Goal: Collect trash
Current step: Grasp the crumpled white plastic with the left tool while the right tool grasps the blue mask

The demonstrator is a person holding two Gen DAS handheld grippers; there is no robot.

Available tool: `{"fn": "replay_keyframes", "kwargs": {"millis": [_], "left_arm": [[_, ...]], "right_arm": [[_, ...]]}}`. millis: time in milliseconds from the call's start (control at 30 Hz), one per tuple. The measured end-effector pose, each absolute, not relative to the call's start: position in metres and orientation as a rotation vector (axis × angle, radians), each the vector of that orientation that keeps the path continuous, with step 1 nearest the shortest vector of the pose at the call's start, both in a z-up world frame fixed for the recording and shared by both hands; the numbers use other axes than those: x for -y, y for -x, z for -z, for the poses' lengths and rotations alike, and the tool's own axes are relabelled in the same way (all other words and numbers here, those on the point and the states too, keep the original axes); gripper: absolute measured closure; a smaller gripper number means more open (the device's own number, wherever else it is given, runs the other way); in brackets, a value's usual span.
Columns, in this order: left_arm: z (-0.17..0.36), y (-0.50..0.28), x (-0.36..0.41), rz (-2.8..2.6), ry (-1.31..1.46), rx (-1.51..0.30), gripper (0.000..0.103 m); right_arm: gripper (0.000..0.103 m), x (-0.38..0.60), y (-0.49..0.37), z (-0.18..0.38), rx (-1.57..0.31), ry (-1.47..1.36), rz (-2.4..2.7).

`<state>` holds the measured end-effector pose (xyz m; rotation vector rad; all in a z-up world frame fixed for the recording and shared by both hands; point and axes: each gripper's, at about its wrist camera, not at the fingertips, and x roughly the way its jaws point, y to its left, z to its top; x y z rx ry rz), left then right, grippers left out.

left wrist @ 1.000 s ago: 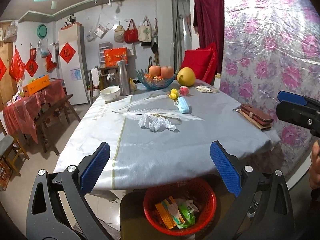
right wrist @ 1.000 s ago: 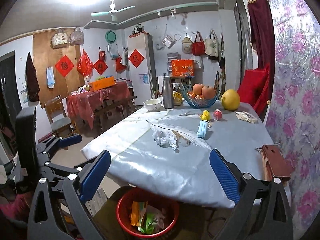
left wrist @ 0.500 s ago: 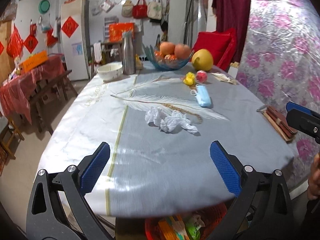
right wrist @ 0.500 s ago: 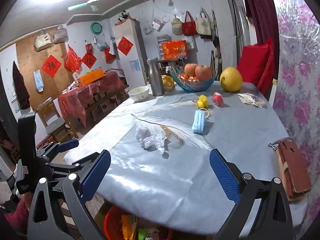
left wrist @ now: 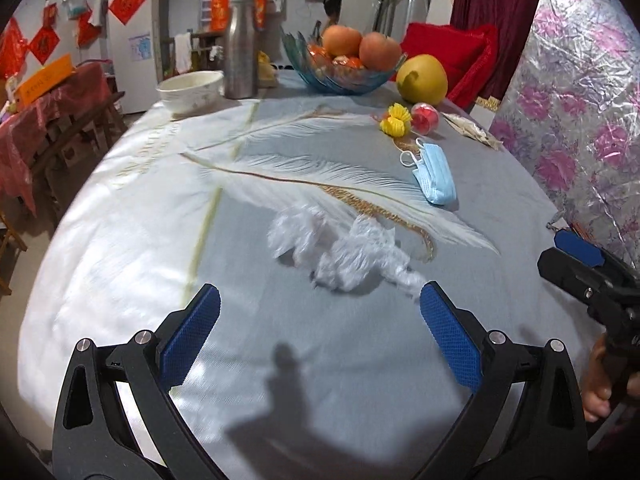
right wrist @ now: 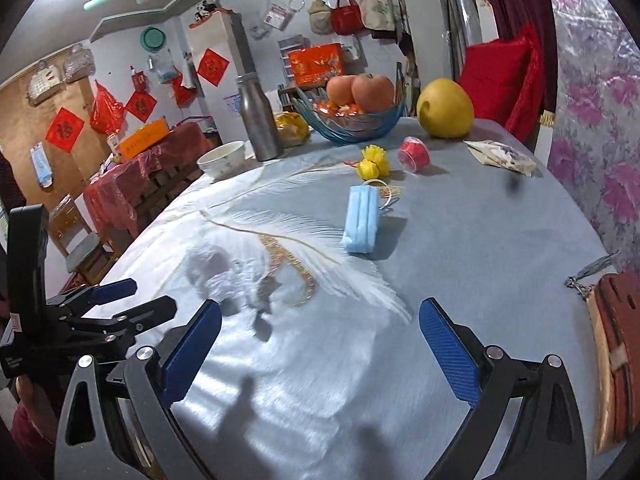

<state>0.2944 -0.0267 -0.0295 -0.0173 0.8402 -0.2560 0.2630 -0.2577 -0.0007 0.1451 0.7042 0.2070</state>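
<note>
Both tools had advanced over the table. Left gripper (left wrist: 320, 324): wide, empty, just short of crumpled plastic (left wrist: 344, 252). Right gripper (right wrist: 320, 344): wide, empty. Best straddle it squarely before closing.

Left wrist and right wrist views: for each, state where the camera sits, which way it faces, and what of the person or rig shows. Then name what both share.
Left wrist: on the left gripper, facing along the table at crumpled white plastic; the right gripper and fingers show at right.
Right wrist: on the right gripper, facing the blue face mask; the left gripper shows at left.
Shared: plastic, mask, fruit bowl.
</note>
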Motion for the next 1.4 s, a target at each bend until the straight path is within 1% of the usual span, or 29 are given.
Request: {"fn": "replay_keyframes", "kwargs": {"millis": [300, 567, 633, 700, 767, 833, 1033, 1400], "left_arm": [[0.058, -0.351, 0.055, 0.267, -0.001, -0.947, 0.007], [0.069, -0.36, 0.057, 0.232, -0.022, -0.958, 0.007], [0.068, -0.359, 0.056, 0.228, -0.021, -0.951, 0.009], [0.067, -0.357, 0.053, 0.217, -0.008, -0.937, 0.015], [0.067, -0.358, 0.051, 0.217, 0.005, -0.93, 0.017], [0.066, -0.358, 0.05, 0.207, 0.01, -0.927, 0.019], [0.068, -0.358, 0.057, 0.172, -0.037, -0.931, 0.021], [0.068, -0.356, 0.055, 0.141, -0.032, -0.917, 0.033]], "right_arm": [[0.006, 0.276, -0.306, 0.009, -0.705, -0.193, -0.166], [0.006, 0.278, -0.328, 0.022, -0.716, -0.214, -0.15], [0.006, 0.274, -0.33, 0.026, -0.721, -0.203, -0.154], [0.006, 0.271, -0.331, 0.032, -0.726, -0.191, -0.153], [0.006, 0.271, -0.334, 0.041, -0.765, -0.201, -0.162], [0.006, 0.278, -0.337, 0.048, -0.791, -0.273, -0.2], [0.006, 0.29, -0.338, 0.055, -0.787, -0.341, -0.175], [0.006, 0.297, -0.339, 0.059, -0.802, -0.369, -0.143]]}}
